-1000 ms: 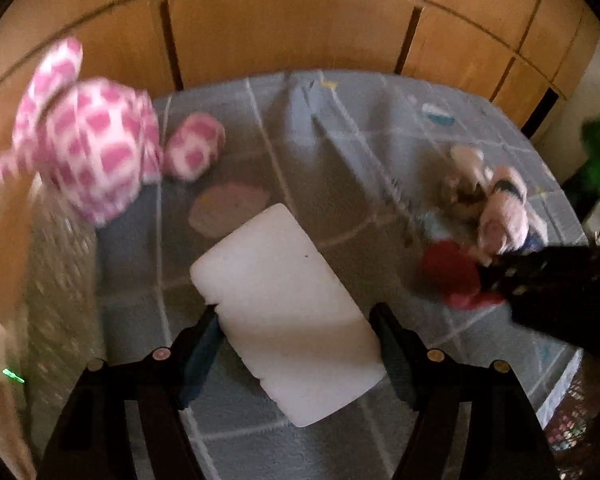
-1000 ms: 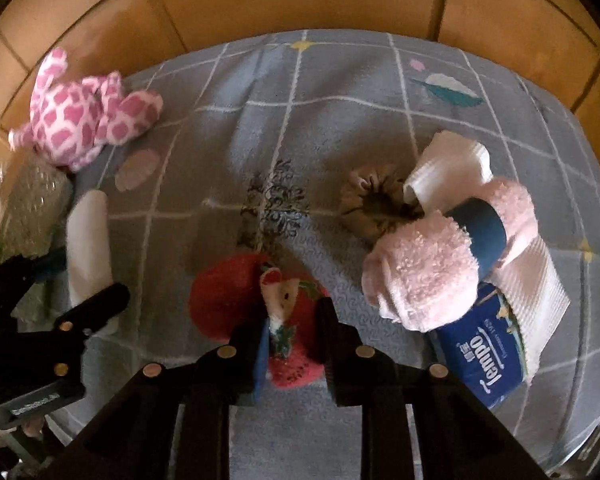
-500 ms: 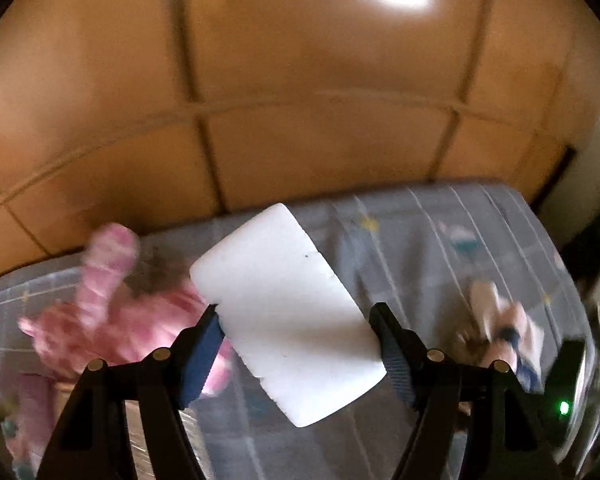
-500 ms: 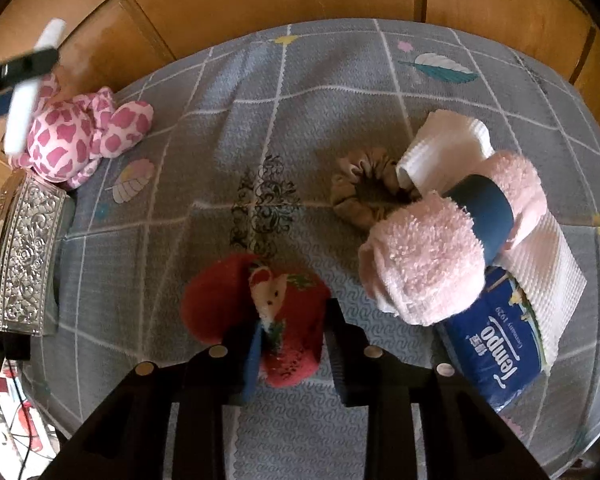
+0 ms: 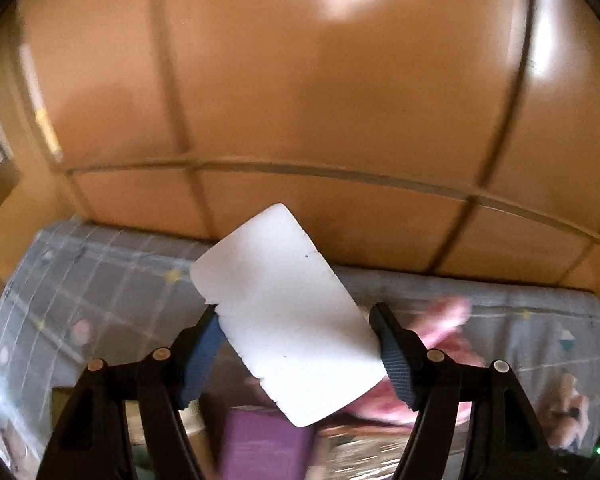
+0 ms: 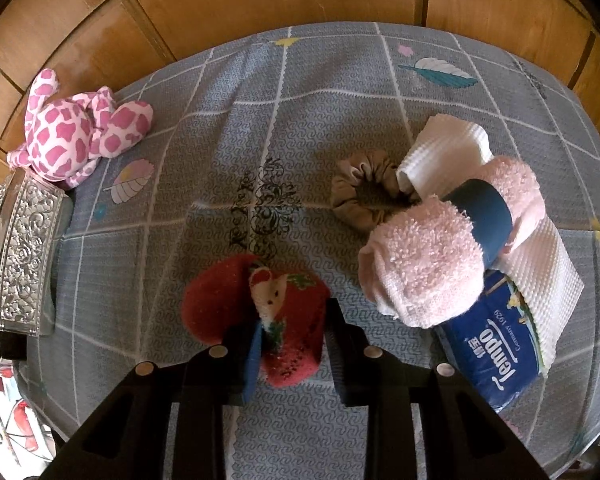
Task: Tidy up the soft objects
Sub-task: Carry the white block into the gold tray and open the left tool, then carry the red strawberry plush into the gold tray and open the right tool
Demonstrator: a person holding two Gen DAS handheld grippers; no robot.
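1. My left gripper (image 5: 296, 344) is clenched on a flat white sponge (image 5: 286, 312), its two jaws pressing the long edges. The sponge tilts and sticks up past the jaws.

2. A second ago my left camera looked down at the grey patterned bedspread (image 5: 100, 280). Now it has swung up and across: the orange wooden cupboard doors (image 5: 300, 100) fill most of the blurred view, with the bedspread only a strip below.

3. Under the sponge I now see a purple shape (image 5: 260, 444) and something shiny, too blurred to name. I judge I am carrying the sponge toward a place beside the bed.

4. My right gripper (image 6: 290, 340) points down at the bedspread and has not shifted. Its jaws are closed on a red plush strawberry (image 6: 256, 312), which still lies on the bedspread and is not yet lifted.

5. In my right view the pink spotted plush bunny (image 6: 80, 132) lies at the far left edge, touching a silver embossed box (image 6: 20, 248). On the right, a beige scrunchie (image 6: 364, 192), a white waffle cloth (image 6: 444, 152), a rolled pink towel (image 6: 424, 260) with a blue band and a blue tissue pack (image 6: 496, 348) sit bunched together, untouched.

6. Half a second ago the sponge showed at the top left of my right view; now it is gone.
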